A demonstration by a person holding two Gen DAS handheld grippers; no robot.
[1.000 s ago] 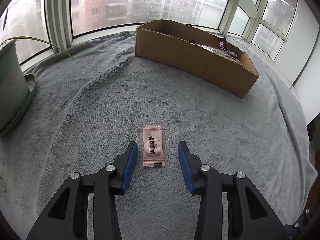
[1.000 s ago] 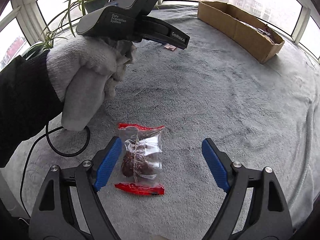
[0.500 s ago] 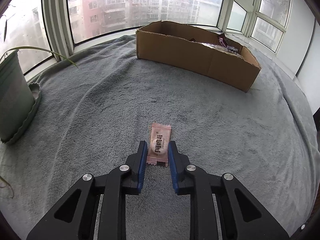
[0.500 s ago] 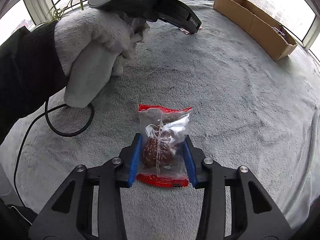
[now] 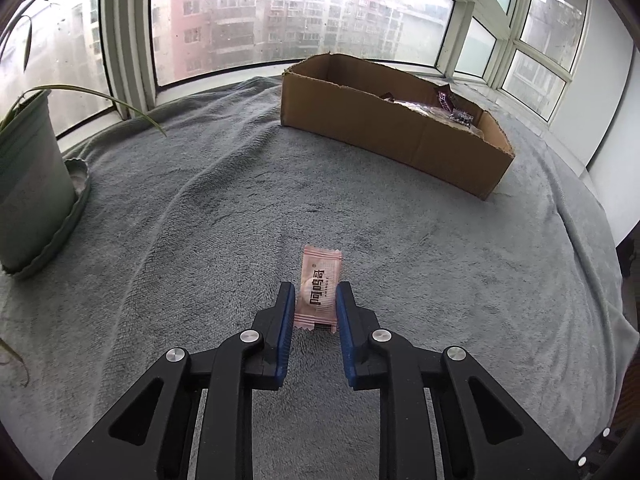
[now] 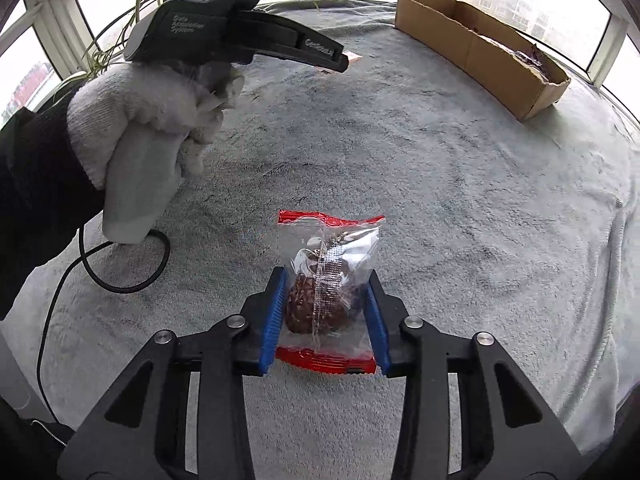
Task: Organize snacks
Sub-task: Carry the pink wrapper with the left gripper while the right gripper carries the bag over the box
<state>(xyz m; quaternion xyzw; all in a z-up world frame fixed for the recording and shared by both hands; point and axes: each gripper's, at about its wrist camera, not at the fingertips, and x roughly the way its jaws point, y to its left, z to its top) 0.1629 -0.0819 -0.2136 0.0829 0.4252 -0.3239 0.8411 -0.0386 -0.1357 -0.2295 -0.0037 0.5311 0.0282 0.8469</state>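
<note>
A grey fleece blanket (image 5: 224,216) covers the bench from edge to edge, its pile rumpled into long shallow folds that run toward the windows. At the far side, near the glass, an open cardboard box (image 5: 384,136) sits directly on the blanket, long and low, with wrapped snacks (image 5: 448,106) showing inside toward its right end. On the left edge a green plant pot (image 5: 28,176) stands in a scalloped saucer (image 5: 76,204) resting on the fleece. In the right wrist view a black cable (image 6: 120,276) loops across the blanket at the near left. The box (image 6: 476,52) appears there at the far right.
</note>
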